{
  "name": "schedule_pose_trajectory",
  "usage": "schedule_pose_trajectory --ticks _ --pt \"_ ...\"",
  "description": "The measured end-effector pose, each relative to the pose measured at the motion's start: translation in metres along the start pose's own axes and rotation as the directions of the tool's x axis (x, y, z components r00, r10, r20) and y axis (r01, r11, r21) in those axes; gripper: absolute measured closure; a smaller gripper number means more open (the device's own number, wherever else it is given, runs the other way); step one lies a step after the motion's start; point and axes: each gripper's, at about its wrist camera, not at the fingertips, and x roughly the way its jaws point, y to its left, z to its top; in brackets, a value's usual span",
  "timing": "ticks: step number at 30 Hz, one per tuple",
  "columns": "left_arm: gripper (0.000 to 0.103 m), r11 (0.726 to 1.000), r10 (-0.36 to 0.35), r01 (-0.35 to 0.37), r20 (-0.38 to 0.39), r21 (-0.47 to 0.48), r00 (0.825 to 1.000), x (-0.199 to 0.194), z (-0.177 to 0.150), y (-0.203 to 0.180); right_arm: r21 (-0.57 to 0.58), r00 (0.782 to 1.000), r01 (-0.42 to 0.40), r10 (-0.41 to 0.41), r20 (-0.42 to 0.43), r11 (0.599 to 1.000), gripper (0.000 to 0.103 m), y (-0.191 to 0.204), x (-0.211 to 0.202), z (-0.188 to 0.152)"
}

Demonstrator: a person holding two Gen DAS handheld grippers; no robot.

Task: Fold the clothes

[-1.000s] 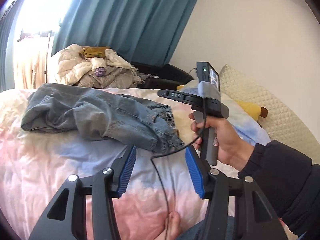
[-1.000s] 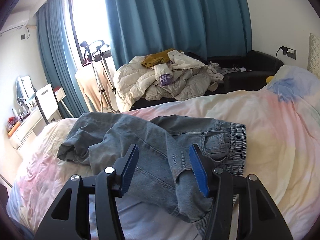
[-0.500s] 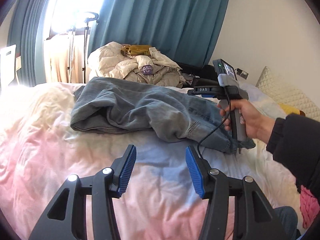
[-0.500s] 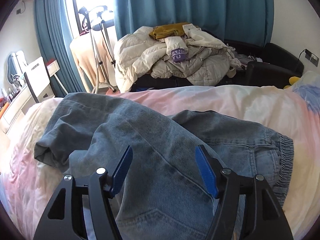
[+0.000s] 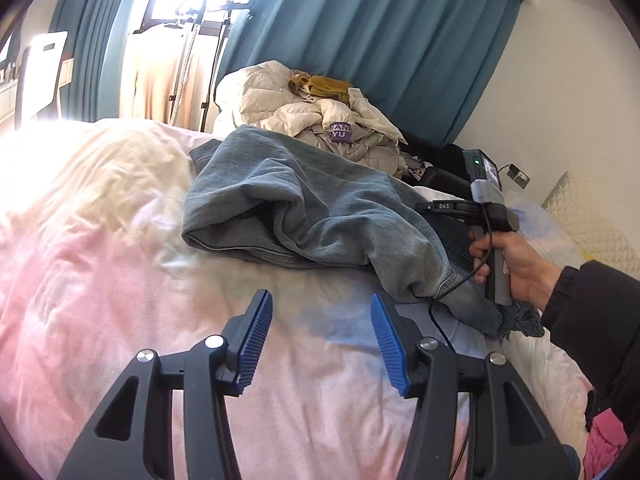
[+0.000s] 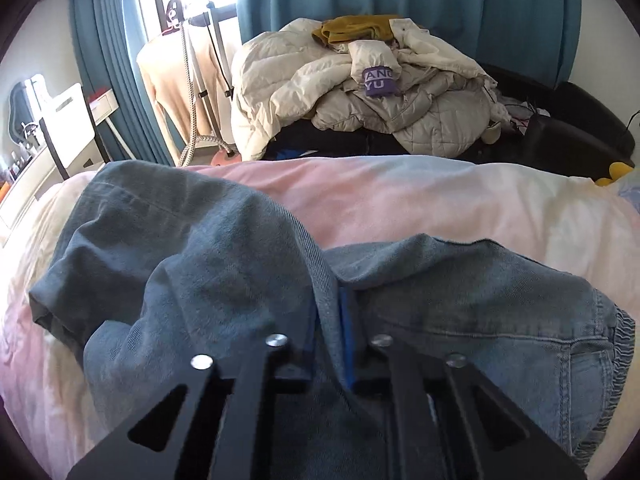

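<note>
Crumpled denim jeans (image 5: 312, 216) on a pink-and-cream tie-dye duvet (image 5: 100, 280), with a pile of cream puffer jackets (image 6: 360, 92) beyond the bed's far edge. Teal curtains (image 5: 360, 40) and a garment steamer stand (image 6: 200, 60) by the bright window. Right gripper (image 6: 330, 328) just clamped tight on a denim fold, right hand (image 5: 516, 268) on its handle; left gripper (image 5: 320, 344) spread wide above bare duvet near the jeans, nothing between the pads.

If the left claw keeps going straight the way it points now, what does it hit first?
Probably the bare duvet: the open left claw tilts down at it, nothing between its fingers. The jeans lie beyond; depth is hard to judge.
</note>
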Motion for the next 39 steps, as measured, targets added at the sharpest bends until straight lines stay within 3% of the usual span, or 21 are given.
schedule_pose_trajectory --ticks 4,6,10,15,18,22,24,29,31,35,39 --pt "0.050 0.999 0.015 -0.015 0.023 -0.029 1.000 -0.018 -0.002 -0.002 -0.084 0.997 0.006 0.000 0.079 0.996 0.101 0.031 -0.058 -0.021" --pt "0.050 0.999 0.039 -0.038 0.050 -0.012 0.998 -0.033 -0.002 -0.008 -0.167 0.986 0.060 -0.032 0.163 0.984 0.101 0.055 -0.098 -0.037" --pt "0.050 1.000 0.030 -0.030 0.109 -0.005 0.994 -0.063 -0.006 -0.016 -0.231 0.969 0.071 -0.013 0.247 0.970 0.102 0.091 -0.170 -0.076" --pt "0.050 1.000 0.016 -0.015 0.152 -0.008 0.988 -0.088 -0.012 -0.021 -0.293 0.973 0.032 0.037 0.229 0.956 0.102 0.126 -0.223 -0.131" --pt "0.050 1.000 0.023 -0.026 0.183 0.011 0.983 -0.099 -0.013 -0.027 -0.249 0.985 -0.008 0.050 0.164 0.968 0.102 0.134 -0.230 -0.165" --pt "0.050 1.000 0.006 -0.006 0.171 -0.003 0.985 -0.105 -0.014 -0.029 -0.124 0.996 -0.075 0.079 0.030 0.990 0.102 0.135 -0.208 -0.198" --pt "0.050 1.000 -0.013 0.017 0.149 -0.024 0.989 -0.105 -0.016 -0.026 -0.027 0.994 -0.108 0.107 -0.028 0.994 0.102 0.130 -0.190 -0.211" --pt "0.050 0.999 0.034 -0.030 0.138 -0.028 0.990 -0.102 -0.022 -0.022 0.126 0.973 -0.140 0.161 -0.169 0.982 0.101 0.118 -0.152 -0.235" --pt "0.050 0.999 0.047 -0.043 0.126 -0.032 0.991 -0.099 -0.024 -0.021 0.154 0.970 -0.182 0.203 -0.135 0.971 0.092 0.114 -0.157 -0.235" --pt "0.050 0.997 0.028 -0.021 0.098 -0.068 0.995 -0.095 -0.025 -0.016 0.247 0.939 -0.342 0.338 0.059 0.906 0.072 0.094 -0.194 -0.225" --pt "0.050 0.995 0.017 -0.009 0.076 -0.100 0.997 -0.091 -0.028 -0.010 0.379 0.947 -0.313 0.258 0.191 0.871 0.065 0.053 -0.223 -0.228"
